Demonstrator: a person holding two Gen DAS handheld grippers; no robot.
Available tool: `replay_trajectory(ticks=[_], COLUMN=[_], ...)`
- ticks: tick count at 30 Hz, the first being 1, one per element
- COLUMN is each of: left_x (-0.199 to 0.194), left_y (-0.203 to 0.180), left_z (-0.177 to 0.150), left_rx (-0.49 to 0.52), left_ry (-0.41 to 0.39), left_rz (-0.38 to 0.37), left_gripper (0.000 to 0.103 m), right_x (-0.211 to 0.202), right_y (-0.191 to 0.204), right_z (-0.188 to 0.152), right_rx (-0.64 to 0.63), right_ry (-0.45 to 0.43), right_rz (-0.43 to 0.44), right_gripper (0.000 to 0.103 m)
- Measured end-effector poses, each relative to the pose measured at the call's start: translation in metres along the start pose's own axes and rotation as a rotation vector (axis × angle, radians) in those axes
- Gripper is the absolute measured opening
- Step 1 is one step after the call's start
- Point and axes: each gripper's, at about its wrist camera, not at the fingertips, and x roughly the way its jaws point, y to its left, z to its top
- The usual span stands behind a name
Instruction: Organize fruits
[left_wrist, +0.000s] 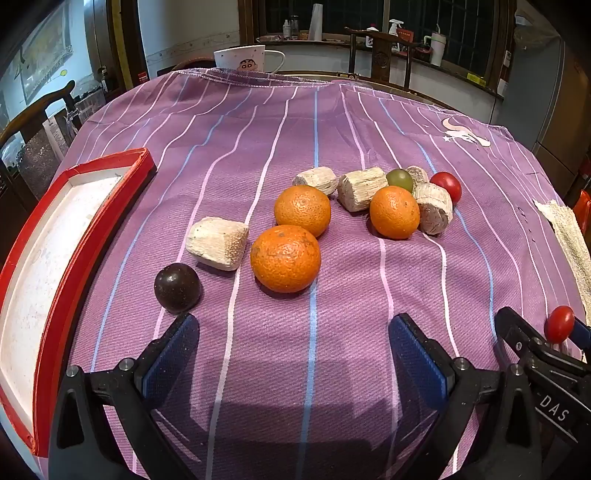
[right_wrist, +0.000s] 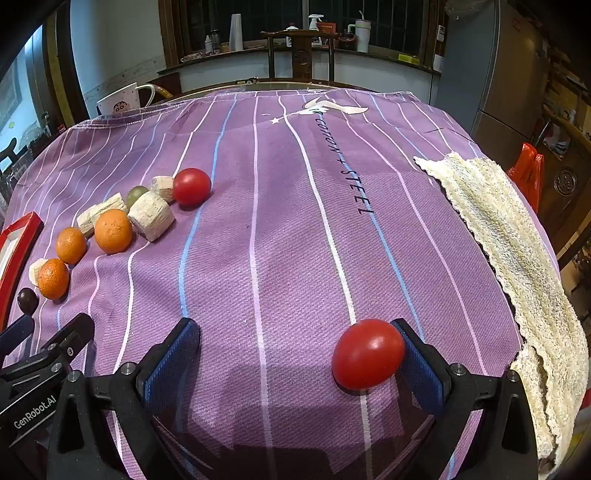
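Your left gripper (left_wrist: 293, 350) stands with its jaws fully spread and nothing between them, above bare striped cloth (left_wrist: 314, 140). Your right gripper (right_wrist: 295, 350) is likewise wide apart; a red tomato (right_wrist: 367, 354) lies on the cloth between its fingers, against or just beside the right-hand pad, but it is not clamped.

The remaining fruit is loose at mid-table: three oranges, the nearest (left_wrist: 285, 258) directly ahead of the left gripper, a dark round fruit (left_wrist: 177, 282) just beyond its left fingertip, a green grape (left_wrist: 400, 180) and a second red tomato (left_wrist: 446, 186) farther off, mixed with pale cut pieces (left_wrist: 217, 243). The red-rimmed tray (left_wrist: 74, 258), presumably the destination, sits at the left edge.

Risks, as judged:
- The tomato is off-centre. Closing now may push or roll it out.
- Excess squeeze would likely split its skin.
- Round fruit rolls freely; a nudge near the dark fruit could send it away.
- Both grippers sit close together and could collide.
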Motion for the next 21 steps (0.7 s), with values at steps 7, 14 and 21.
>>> replay_trajectory(ticks=[7, 14, 21], left_x=[0.0, -0.004, -0.014], left_y=[0.0, 0.002, 0.003], left_z=[0.0, -0.003, -0.016], left_rx=[0.002, -0.005, 0.002], left_ry=[-0.001, 0.033, 0.09], left_rz=[0.001, 0.007, 0.001], left_gripper=[0.103, 0.103, 0.103], right_x=[0.0, 0.003, 0.007], right_y=[0.0, 0.002, 0.001], right_z=[0.0, 0.0, 0.007], right_rx=[0.0, 0.0, -0.06], right_ry=[0.0, 0.001, 0.039], right_rz=[0.0, 0.001, 0.046], right_gripper=[0.103, 0.103, 0.103])
